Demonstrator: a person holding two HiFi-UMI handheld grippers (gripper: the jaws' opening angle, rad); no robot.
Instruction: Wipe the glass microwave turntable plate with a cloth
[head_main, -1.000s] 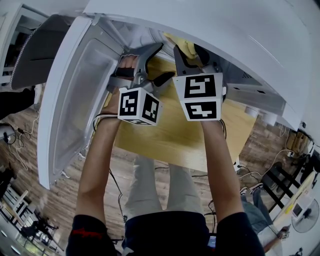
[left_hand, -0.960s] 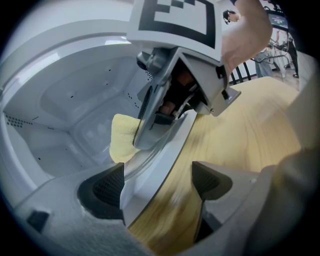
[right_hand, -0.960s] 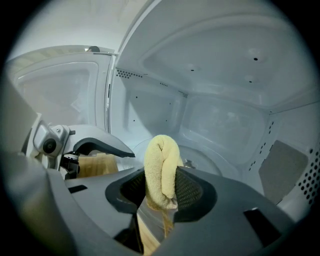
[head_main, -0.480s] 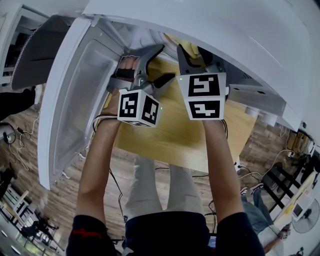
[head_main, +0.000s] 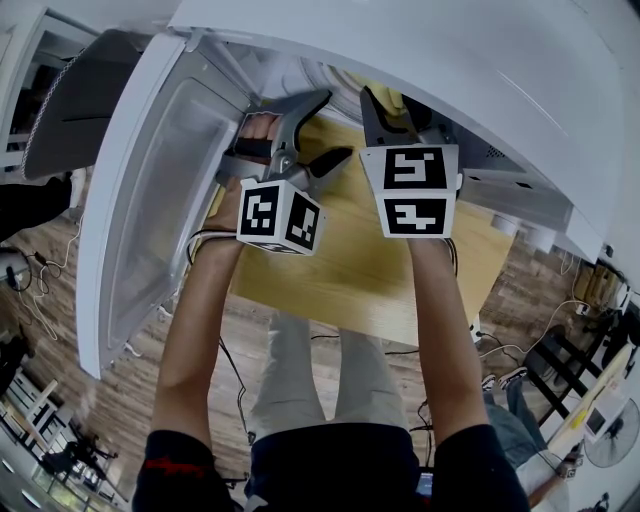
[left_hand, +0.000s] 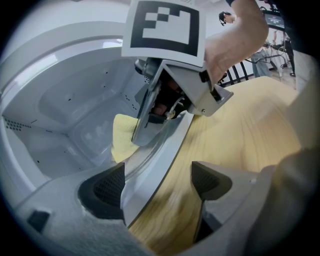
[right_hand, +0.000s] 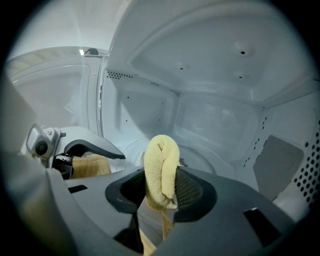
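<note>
in microwave (right_hand: 215, 100), cloth (right_hand: 161, 152) clamped between right tool (right_hand: 161, 192) jaws.

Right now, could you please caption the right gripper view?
Right hand-held gripper clamps a folded yellow cloth, facing the white microwave cavity.

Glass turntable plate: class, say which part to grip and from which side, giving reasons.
Probably its front rim, from the open door side: the glass turntable plate lies flat in the cavity, so only that thin edge suits the open left gripper.
</note>
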